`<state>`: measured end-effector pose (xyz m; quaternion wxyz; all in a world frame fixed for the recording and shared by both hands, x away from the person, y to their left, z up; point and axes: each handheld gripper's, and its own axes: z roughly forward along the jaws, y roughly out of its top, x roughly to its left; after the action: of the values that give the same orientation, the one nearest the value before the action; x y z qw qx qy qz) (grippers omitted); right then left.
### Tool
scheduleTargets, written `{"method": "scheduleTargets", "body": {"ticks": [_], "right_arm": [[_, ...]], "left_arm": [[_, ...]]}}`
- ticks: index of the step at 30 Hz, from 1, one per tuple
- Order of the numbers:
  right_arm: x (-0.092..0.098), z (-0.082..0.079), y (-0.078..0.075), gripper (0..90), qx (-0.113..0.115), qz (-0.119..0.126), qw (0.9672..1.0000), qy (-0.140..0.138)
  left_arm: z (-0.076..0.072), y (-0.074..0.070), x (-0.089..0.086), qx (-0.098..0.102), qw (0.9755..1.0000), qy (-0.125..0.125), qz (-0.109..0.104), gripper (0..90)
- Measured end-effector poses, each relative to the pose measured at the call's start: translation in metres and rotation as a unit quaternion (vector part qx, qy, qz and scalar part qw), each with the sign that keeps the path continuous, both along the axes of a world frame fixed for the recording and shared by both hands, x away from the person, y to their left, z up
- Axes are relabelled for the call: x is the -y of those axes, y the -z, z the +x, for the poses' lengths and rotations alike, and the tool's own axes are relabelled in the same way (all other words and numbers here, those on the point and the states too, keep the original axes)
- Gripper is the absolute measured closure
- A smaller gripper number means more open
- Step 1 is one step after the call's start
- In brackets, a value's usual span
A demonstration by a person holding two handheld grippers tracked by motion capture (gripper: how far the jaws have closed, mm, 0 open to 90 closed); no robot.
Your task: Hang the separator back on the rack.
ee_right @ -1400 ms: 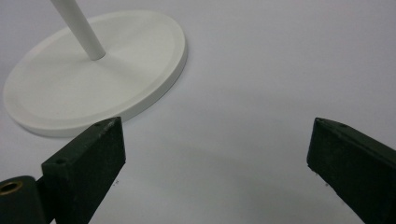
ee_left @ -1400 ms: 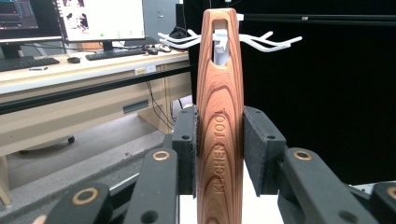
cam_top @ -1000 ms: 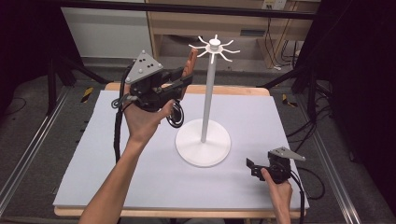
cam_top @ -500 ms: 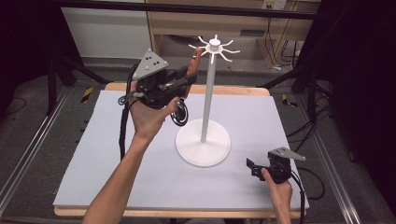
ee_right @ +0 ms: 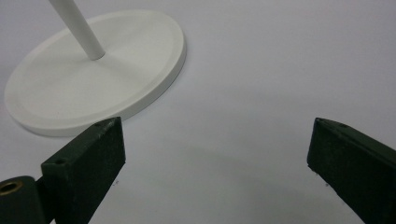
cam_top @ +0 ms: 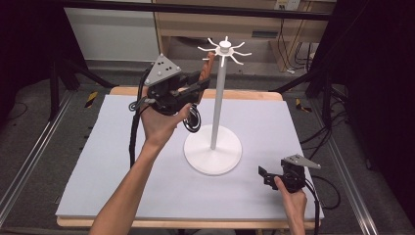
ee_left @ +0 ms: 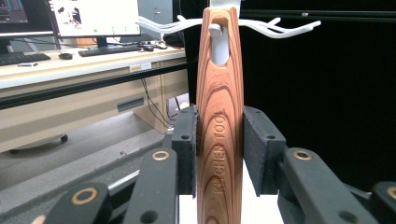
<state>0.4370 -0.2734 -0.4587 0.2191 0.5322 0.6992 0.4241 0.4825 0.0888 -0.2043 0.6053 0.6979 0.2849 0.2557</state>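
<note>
- While the wooden handle (ee_left: 219, 126) is pinched between the two pads of the left gripper (ee_left: 219, 154), its hole is placed over a hook (ee_left: 214, 29) of the white stand (cam_top: 220, 88), so the tool can be hung there.
- The handle is held upright, so the hole lines up with the hook.
- The tool is kept high, at the top left of the stand, far from the person.
- The right gripper (ee_right: 215, 154) is held wide open with nothing in it, and is rested low at the near right, out of the way.
</note>
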Motion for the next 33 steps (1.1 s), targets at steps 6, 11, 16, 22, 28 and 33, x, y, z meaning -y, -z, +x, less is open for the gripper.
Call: {"method": "scheduleTargets", "body": {"ticks": [6,11,16,22,28,33], "right_arm": [[-0.001,0.0,0.0,4.8,0.0,-0.001,1.0,-0.002],[0.0,0.0,0.0,4.8,0.0,-0.002,1.0,-0.002],[-0.001,0.0,0.001,4.8,-0.002,-0.001,1.0,-0.003],[-0.001,0.0,0.001,4.8,-0.002,-0.001,1.0,-0.003],[-0.001,0.0,0.0,4.8,-0.002,0.0,1.0,-0.002],[-0.001,0.0,0.0,4.9,-0.005,0.0,1.0,-0.003]], "left_arm": [[0.001,0.004,0.0,-0.001,1.0,0.0,0.001,67.1],[0.003,0.006,0.002,0.0,1.0,0.0,0.0,67.1],[0.003,0.006,0.003,0.002,1.0,-0.003,0.001,67.1],[0.003,0.007,0.004,0.002,1.0,-0.004,0.002,66.7],[0.003,0.009,0.004,-0.002,0.9999,-0.002,0.012,62.5],[0.002,0.013,0.0,-0.005,0.9998,0.0,0.019,59.1]]}}
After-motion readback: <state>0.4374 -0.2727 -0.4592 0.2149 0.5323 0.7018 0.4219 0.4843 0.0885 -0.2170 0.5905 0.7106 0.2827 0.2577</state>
